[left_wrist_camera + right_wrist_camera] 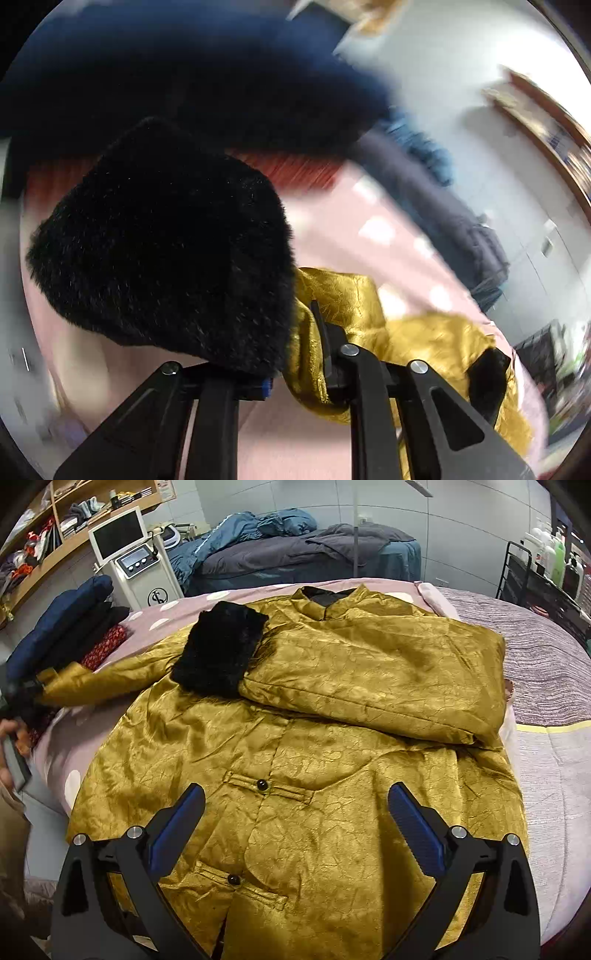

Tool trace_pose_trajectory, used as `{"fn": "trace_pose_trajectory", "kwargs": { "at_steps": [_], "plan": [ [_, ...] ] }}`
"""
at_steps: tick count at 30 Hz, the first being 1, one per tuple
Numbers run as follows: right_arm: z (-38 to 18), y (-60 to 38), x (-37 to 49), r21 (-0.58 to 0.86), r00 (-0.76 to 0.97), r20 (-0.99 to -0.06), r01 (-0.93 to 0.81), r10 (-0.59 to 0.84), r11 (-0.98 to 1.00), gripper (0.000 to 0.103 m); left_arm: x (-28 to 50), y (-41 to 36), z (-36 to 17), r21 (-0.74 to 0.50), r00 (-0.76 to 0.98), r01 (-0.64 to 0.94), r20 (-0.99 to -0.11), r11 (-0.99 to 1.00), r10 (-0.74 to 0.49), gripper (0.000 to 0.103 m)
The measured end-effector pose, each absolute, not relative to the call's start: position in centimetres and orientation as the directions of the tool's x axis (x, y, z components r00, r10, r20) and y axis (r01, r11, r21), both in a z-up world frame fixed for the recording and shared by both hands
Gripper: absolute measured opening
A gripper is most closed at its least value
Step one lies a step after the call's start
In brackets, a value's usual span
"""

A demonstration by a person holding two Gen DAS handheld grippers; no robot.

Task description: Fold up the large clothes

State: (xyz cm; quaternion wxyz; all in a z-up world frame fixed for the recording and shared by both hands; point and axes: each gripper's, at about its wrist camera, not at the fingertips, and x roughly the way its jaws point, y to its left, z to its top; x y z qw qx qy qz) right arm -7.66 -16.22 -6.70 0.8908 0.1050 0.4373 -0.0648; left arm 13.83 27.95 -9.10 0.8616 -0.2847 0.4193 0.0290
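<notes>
A gold crinkled jacket (295, 775) lies face up on the pink dotted bed cover (170, 607). One sleeve is folded across its chest, its black fur cuff (221, 653) pointing left. The other sleeve (110, 675) stretches off to the left edge, where my left gripper (20, 698) holds its end. In the left wrist view that gripper (295, 354) is shut on gold sleeve fabric (343, 295), and the sleeve's black fur cuff (166, 251) bulges over the left finger and hides it. My right gripper (295, 812) hovers open over the jacket's buttoned lower front, nothing between its blue pads (413, 819).
Folded navy, black and red-patterned clothes (70, 627) are stacked at the bed's left edge. Behind stand a white machine with a screen (133, 565), wooden shelves (44, 528) and a second bed with blue-grey bedding (295, 550). A black cart of bottles (546, 568) is at right.
</notes>
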Motion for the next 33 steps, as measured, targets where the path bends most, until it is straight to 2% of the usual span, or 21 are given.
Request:
{"fn": "trace_pose_trajectory", "kwargs": {
  "at_steps": [2, 3, 4, 5, 6, 8, 10, 11, 12, 14, 16, 20, 21, 22, 24, 25, 28, 33],
  "plan": [
    [-6.8, -16.0, -7.9, 0.125, 0.606, -0.795, 0.198, -0.021, 0.972, 0.098, 13.2, 29.1, -13.1, -0.531, 0.593, -0.381, -0.769, 0.756, -0.241, 0.025],
    [-6.7, -16.1, -7.9, 0.122, 0.605, -0.796, 0.196, -0.022, 0.973, 0.098, 12.6, 29.7, -14.5, -0.591, 0.604, -0.401, -0.745, 0.7, -0.282, 0.026],
    [-6.7, -16.2, -8.1, 0.117, 0.603, -0.797, 0.199, -0.028, 0.973, 0.098, 11.6, 30.3, -15.0, -0.672, 0.667, -0.388, -0.677, 0.63, -0.311, 0.035],
    [-6.7, -16.3, -8.3, 0.114, 0.602, -0.798, 0.207, -0.034, 0.972, 0.098, 11.2, 30.3, -15.0, -0.702, 0.685, -0.376, -0.65, 0.604, -0.329, 0.048],
    [-6.7, -16.5, -8.4, 0.117, 0.6, -0.799, 0.213, -0.035, 0.97, 0.098, 10.9, 30.3, -14.9, -0.734, 0.7, -0.36, -0.621, 0.576, -0.354, 0.056],
    [-7.0, -17.0, -8.6, 0.135, 0.593, -0.805, 0.233, -0.031, 0.963, 0.098, 10.2, 30.7, -14.6, -0.768, 0.719, -0.37, -0.593, 0.523, -0.362, 0.085],
    [-7.4, -17.4, -8.7, 0.153, 0.583, -0.812, 0.251, -0.023, 0.956, 0.098, 8.5, 31.6, -13.8, -0.785, 0.776, -0.413, -0.569, 0.461, -0.273, 0.096],
    [-7.5, -17.5, -8.7, 0.166, 0.58, -0.815, 0.259, -0.016, 0.952, 0.098, 7.7, 31.9, -13.4, -0.795, 0.803, -0.424, -0.552, 0.435, -0.226, 0.097],
    [-7.7, -17.5, -8.7, 0.173, 0.577, -0.817, 0.263, -0.011, 0.949, 0.098, 6.9, 32.5, -13.3, -0.808, 0.826, -0.432, -0.533, 0.401, -0.183, 0.097],
    [-7.9, -17.3, -8.7, 0.176, 0.572, -0.82, 0.255, -0.002, 0.951, 0.098, 7.1, 33.2, -14.0, -0.806, 0.811, -0.46, -0.552, 0.372, -0.192, 0.096],
    [-7.9, -16.8, -8.6, 0.164, 0.569, -0.823, 0.238, 0.0, 0.957, 0.098, 8.4, 33.3, -14.9, -0.778, 0.764, -0.47, -0.595, 0.416, -0.25, 0.096],
    [-7.4, -15.7, -8.5, 0.124, 0.583, -0.812, 0.206, -0.02, 0.971, 0.098, 9.5, 32.0, -13.8, -0.733, 0.753, -0.448, -0.618, 0.512, -0.227, 0.094],
    [-7.3, -15.6, -8.6, 0.115, 0.587, -0.809, 0.201, -0.026, 0.973, 0.098, 10.0, 32.1, -13.6, -0.733, 0.752, -0.443, -0.618, 0.516, -0.232, 0.086],
    [-7.2, -15.5, -8.7, 0.101, 0.589, -0.807, 0.196, -0.034, 0.975, 0.098, 10.5, 31.8, -13.4, -0.732, 0.741, -0.438, -0.623, 0.522, -0.251, 0.065],
    [-7.2, -15.5, -8.8, 0.082, 0.588, -0.807, 0.193, -0.049, 0.978, 0.098, 11.6, 32.6, -12.7, -0.714, 0.709, -0.421, -0.644, 0.56, -0.287, 0.043],
    [-7.3, -15.6, -8.9, 0.077, 0.587, -0.808, 0.195, -0.054, 0.978, 0.098, 12.1, 32.8, -12.0, -0.697, 0.703, -0.411, -0.652, 0.588, -0.282, 0.036],
    [-7.5, -16.4, -9.0, 0.1, 0.586, -0.809, 0.217, -0.048, 0.971, 0.098, 13.8, 31.8, -7.4, -0.612, 0.722, -0.323, -0.653, 0.722, -0.231, 0.029],
    [-7.6, -18.0, -9.2, 0.143, 0.596, -0.802, 0.255, -0.039, 0.956, 0.098, 17.1, 25.8, 4.1, -0.538, 0.845, -0.118, -0.496, 0.834, -0.201, 0.025]
  ]
}}
